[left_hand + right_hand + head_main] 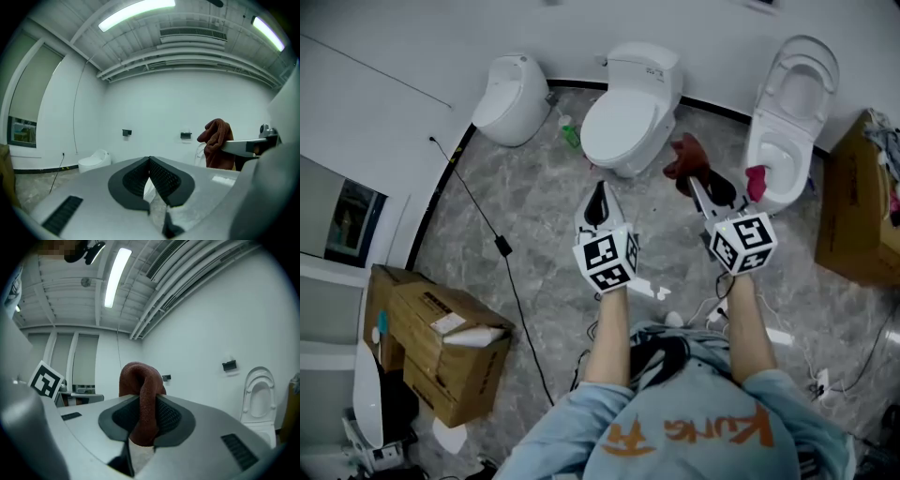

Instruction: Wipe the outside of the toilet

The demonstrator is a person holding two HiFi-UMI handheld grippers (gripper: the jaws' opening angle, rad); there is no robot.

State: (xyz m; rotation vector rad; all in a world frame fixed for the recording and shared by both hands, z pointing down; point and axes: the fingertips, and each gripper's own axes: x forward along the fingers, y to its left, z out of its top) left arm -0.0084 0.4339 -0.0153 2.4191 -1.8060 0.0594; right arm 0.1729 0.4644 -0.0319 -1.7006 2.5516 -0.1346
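A grey marble floor is filling most of the head view. Three white toilets are standing along its far edge, against the curved wall: a small left toilet, a middle toilet with its lid down, and a right toilet with its lid raised. Cardboard boxes are sitting at the floor's left edge and right edge.

A person is standing near the middle of the floor, facing the toilets and holding both arms forward. The left gripper is pointing toward the middle toilet. Its own view is showing the jaws pressed together at the tips with nothing between them. The right gripper is reaching into the gap between the middle and right toilets. Its jaws are pinching a dark red cloth, which is bulging up in a fold above the pads. The cloth is hanging just beside the middle toilet's right flank, not touching any toilet as far as can be seen.

A green bottle is lying on the floor between the left and middle toilets.

The wipe does not appear to have begun; this looks like the approach with the cloth in hand. Which toilet is meant cannot be told, though the middle one is nearest the cloth. The next move probably calls for lowering the right gripper until the cloth is pressing flat on the outer porcelain, then sweeping along it.
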